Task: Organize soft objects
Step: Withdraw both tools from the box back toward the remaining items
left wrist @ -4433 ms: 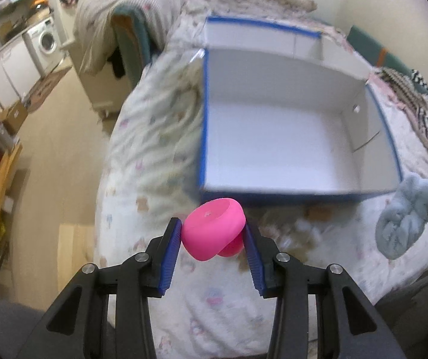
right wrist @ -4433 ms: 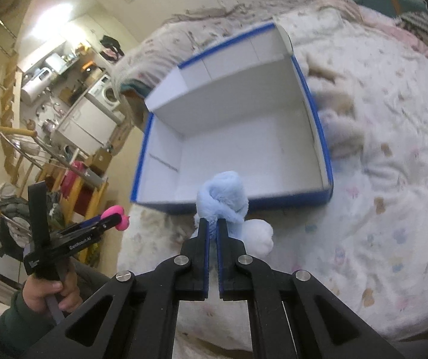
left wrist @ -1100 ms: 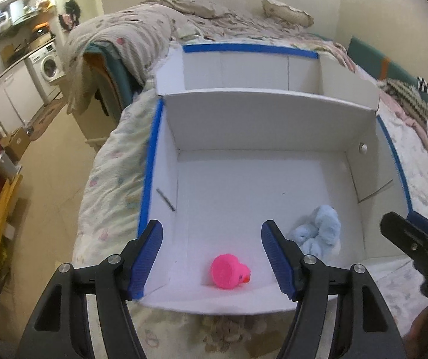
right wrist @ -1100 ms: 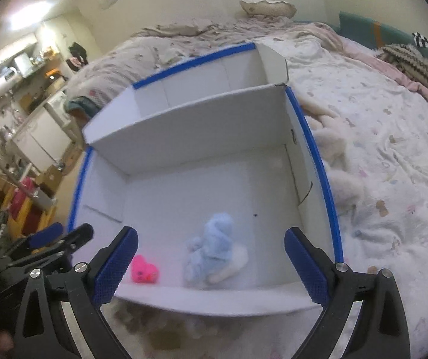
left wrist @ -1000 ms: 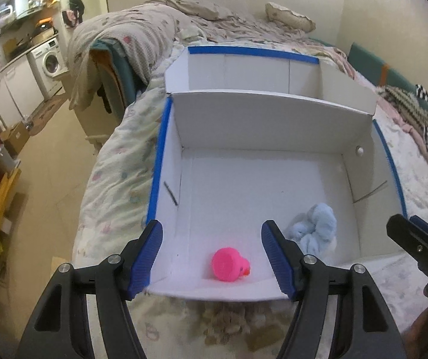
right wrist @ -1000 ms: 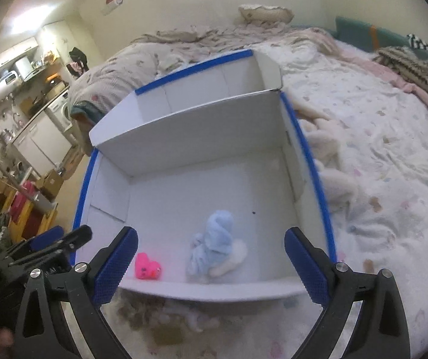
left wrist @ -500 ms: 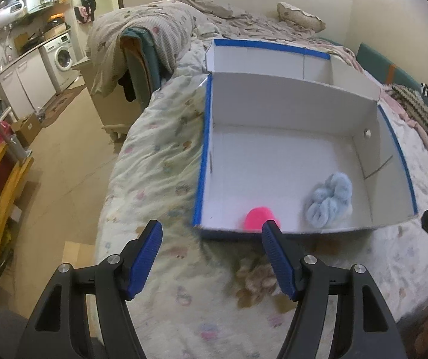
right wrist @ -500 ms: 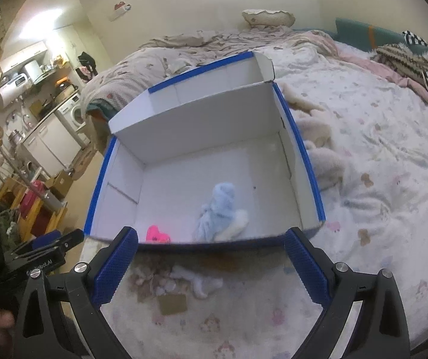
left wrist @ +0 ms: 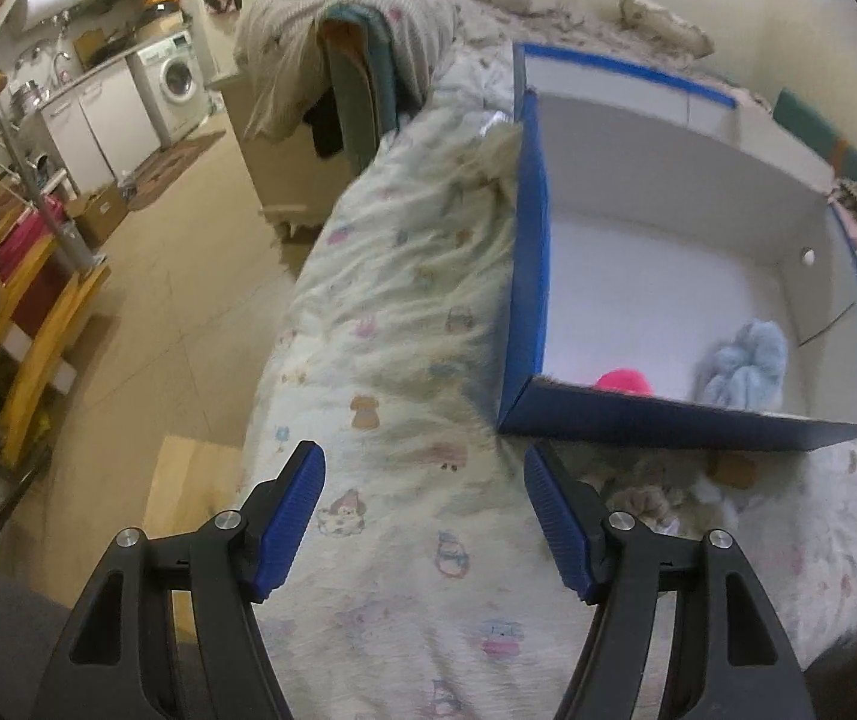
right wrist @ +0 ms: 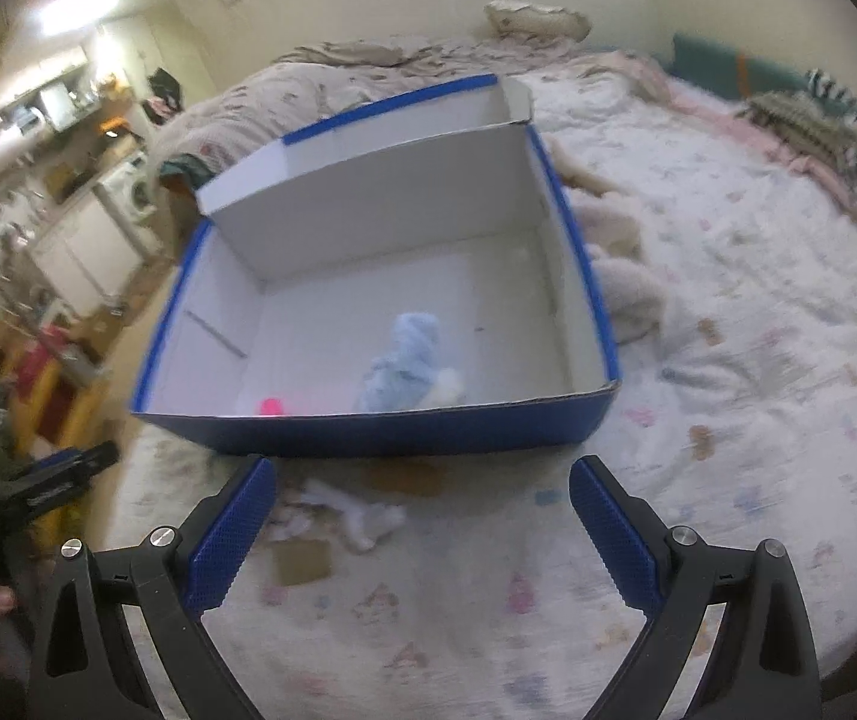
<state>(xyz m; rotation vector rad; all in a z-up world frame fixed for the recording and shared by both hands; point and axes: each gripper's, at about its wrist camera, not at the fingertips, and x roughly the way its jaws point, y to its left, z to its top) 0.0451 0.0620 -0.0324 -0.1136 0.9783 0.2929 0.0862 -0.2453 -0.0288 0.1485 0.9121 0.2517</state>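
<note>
A blue box with a white inside (left wrist: 524, 276) (right wrist: 368, 435) stands on the bed. A pink soft toy (left wrist: 621, 381) (right wrist: 271, 405) lies inside by the near wall, partly hidden by it. A light blue plush (left wrist: 743, 369) (right wrist: 407, 363) lies beside it in the box. My left gripper (left wrist: 422, 516) is open and empty over the bedspread, short of the box's near left corner. My right gripper (right wrist: 422, 525) is open and empty, just in front of the box's near wall. The left gripper also shows at the left edge of the right wrist view (right wrist: 38, 486).
A small white and beige plush heap (right wrist: 344, 519) (left wrist: 656, 501) lies on the bedspread before the box. Cream plush pieces (right wrist: 620, 264) lie right of the box. The bed edge drops to the floor on the left (left wrist: 188, 312), with a washing machine (left wrist: 173, 84) beyond.
Both grippers let go of their toys into the box, then drew back and out. In the last half second the left gripper swung left, toward the bed edge.
</note>
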